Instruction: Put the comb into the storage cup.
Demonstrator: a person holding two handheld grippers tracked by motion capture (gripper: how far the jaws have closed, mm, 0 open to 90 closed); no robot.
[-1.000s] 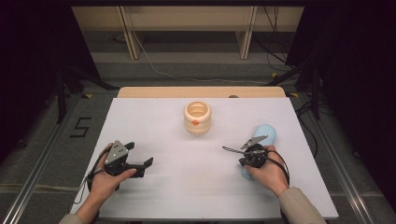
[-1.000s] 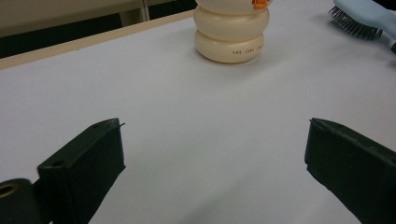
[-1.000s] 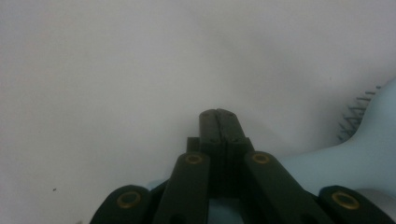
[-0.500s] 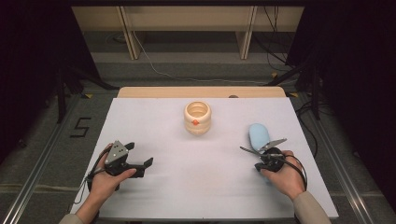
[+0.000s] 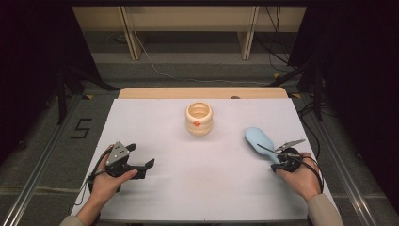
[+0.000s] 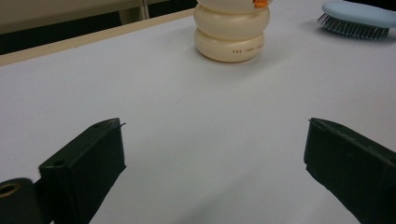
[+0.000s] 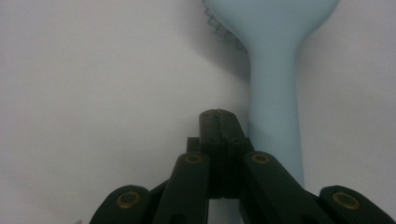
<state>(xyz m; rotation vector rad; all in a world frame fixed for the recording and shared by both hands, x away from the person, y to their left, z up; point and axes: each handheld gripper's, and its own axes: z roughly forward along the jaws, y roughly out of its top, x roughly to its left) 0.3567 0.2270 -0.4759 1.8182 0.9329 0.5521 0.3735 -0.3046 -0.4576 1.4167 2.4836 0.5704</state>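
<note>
A light-blue hairbrush (image 5: 259, 139) lies on the white table (image 5: 202, 183) at the right, bristles down, its handle pointing toward the person's right hand. My right gripper (image 5: 264, 149) is shut, with nothing between its jaws. In the right gripper view its tip (image 7: 219, 122) rests just left of the brush handle (image 7: 274, 107). A cream ringed pot (image 5: 199, 118) with an orange mark stands mid-table toward the back. My left gripper (image 5: 141, 155) rests low at the front left, open and holding nothing. Its jaws (image 6: 215, 140) face the pot (image 6: 232, 32) and the brush (image 6: 355, 14).
The table's wooden far edge (image 5: 202, 92) borders a carpeted floor with cables and shelf legs. Dark stands rise on both sides. A bare white surface stretches between the two hands and in front of the pot.
The right hand has slid to the right along the table with its jaws shut, and the brush now shows in full. The left hand has stayed in place.
</note>
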